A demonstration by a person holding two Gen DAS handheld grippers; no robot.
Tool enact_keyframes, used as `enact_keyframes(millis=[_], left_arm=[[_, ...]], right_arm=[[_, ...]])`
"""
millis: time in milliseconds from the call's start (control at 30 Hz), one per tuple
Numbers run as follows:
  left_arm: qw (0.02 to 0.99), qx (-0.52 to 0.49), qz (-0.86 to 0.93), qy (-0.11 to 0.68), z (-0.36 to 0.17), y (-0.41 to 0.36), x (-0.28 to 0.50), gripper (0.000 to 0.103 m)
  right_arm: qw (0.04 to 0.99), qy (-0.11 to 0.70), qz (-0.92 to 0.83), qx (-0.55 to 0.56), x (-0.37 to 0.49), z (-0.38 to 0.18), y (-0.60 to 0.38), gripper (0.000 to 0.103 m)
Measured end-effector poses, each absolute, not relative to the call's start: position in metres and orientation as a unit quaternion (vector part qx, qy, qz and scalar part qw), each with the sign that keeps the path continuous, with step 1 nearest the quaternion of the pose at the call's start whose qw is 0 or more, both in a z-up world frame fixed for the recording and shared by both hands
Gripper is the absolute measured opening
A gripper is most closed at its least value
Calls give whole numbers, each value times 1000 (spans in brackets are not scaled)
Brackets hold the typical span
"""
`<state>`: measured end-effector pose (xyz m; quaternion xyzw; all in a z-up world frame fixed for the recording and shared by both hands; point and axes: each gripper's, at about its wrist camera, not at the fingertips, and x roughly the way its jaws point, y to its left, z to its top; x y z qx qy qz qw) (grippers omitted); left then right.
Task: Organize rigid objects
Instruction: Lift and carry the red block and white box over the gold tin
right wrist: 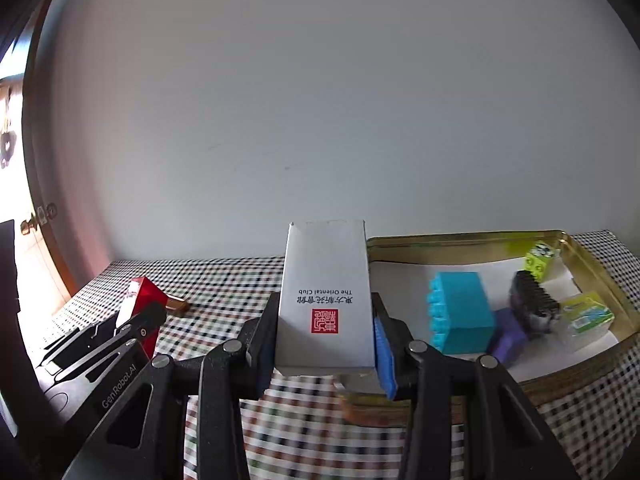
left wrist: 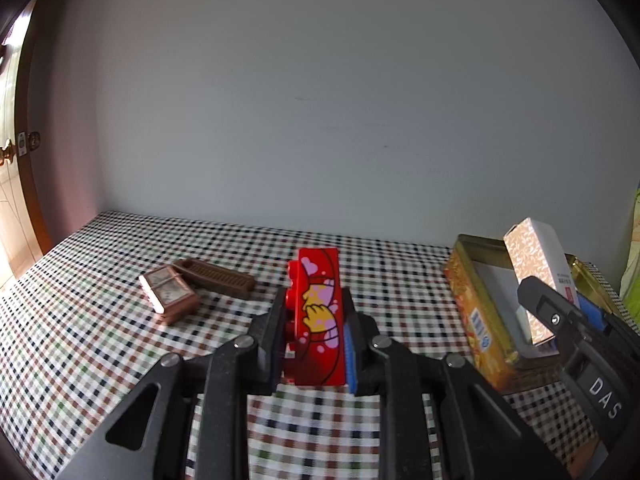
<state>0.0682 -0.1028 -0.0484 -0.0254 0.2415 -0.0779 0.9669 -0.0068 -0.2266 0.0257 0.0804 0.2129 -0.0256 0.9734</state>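
My left gripper (left wrist: 314,312) is shut on a red toy brick (left wrist: 318,316) with a cartoon print, held above the checked tablecloth (left wrist: 100,340). My right gripper (right wrist: 326,320) is shut on a white carton (right wrist: 326,296) with a red seal, held upright beside the left end of a gold tin (right wrist: 592,276). The tin (left wrist: 476,308) also shows in the left wrist view with the carton (left wrist: 536,272) and right gripper (left wrist: 560,320) over it. The left gripper (right wrist: 132,320) with the red brick (right wrist: 148,296) shows at the left of the right wrist view.
The tin holds a turquoise brick (right wrist: 460,312), a purple block (right wrist: 508,336), a black brush-like piece (right wrist: 534,300), a lime cube (right wrist: 542,262) and a green packet (right wrist: 588,314). A brown box (left wrist: 170,294) and a brown ridged tray (left wrist: 218,278) lie at left. A wall stands behind.
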Motion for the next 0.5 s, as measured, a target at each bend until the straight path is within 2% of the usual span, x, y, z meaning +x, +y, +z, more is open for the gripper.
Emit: enact_keyframes(millis=[500], left_arm=[[966, -10, -118, 231, -39, -166, 63, 21]], right_arm=[[976, 192, -48, 87, -29, 31, -279, 44]])
